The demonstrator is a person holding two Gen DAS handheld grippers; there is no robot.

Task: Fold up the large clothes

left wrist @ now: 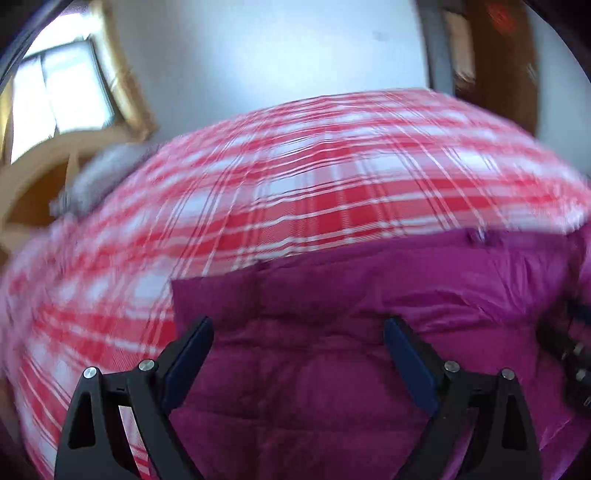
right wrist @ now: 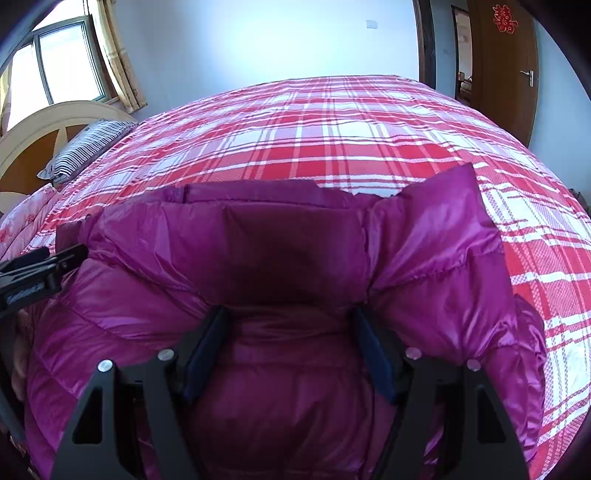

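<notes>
A magenta quilted jacket (right wrist: 258, 258) lies on a bed (right wrist: 369, 122) covered with a red and white plaid sheet. In the right wrist view, the jacket fills the lower half, from about 9 o'clock round to 4 o'clock. Its shiny padded fabric is bunched and creased, with a duller, darker panel at the centre. One padded part rises to a point at about 1 o'clock.

The right gripper (right wrist: 291, 347) sits at 6 o'clock, close over the jacket. Its jaws are spread wide, with jacket fabric showing between the two blue-padded fingers (right wrist: 207, 347). Whether the pads touch the fabric cannot be told.

The left gripper (right wrist: 40, 273) shows at 9 o'clock in that view, at the jacket's edge. In its own view, which is blurred, the left gripper (left wrist: 299, 350) is at 6 o'clock with its jaws also spread wide, over the jacket (left wrist: 369, 314). The jacket fills the lower right of that view, and the plaid bed (left wrist: 295, 166) spreads across the middle and left.

At 10 o'clock in the right wrist view, a striped pillow (right wrist: 85, 147) lies against a cream headboard (right wrist: 44, 122). A window (right wrist: 55, 62) with a curtain is at 11 o'clock. A brown door (right wrist: 506, 74) stands at 1 o'clock, with a red paper decoration (right wrist: 504, 18) near its top.
</notes>
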